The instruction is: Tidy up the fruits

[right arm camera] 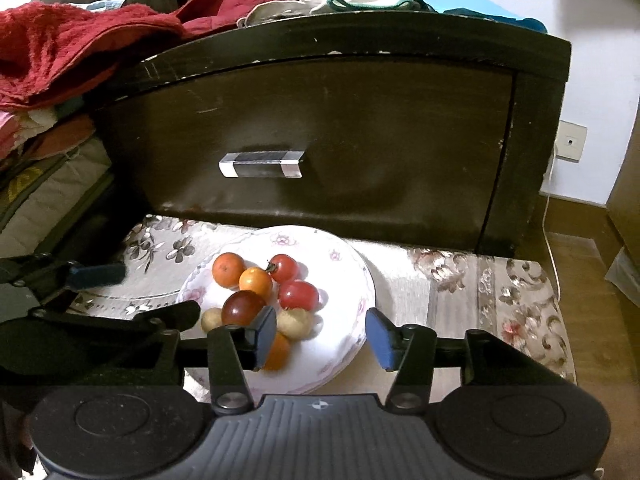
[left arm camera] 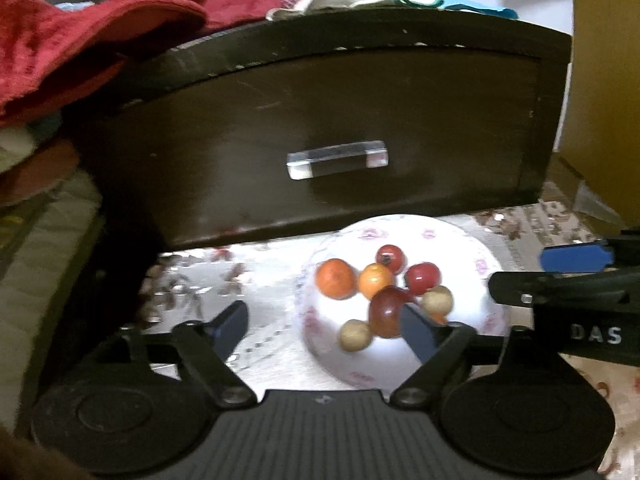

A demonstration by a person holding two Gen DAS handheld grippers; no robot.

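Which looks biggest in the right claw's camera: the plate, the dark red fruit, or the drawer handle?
1. plate
2. drawer handle
3. dark red fruit

The handle is farther from the camera, so its real size is unsure.

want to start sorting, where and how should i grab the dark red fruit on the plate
Grip the dark red fruit across its round middle, coming down from above. It sits against an orange fruit behind and tan ones beside, so a side approach is blocked. The right gripper is open and nearest; the plate rim is low, so nothing hinders a descent.
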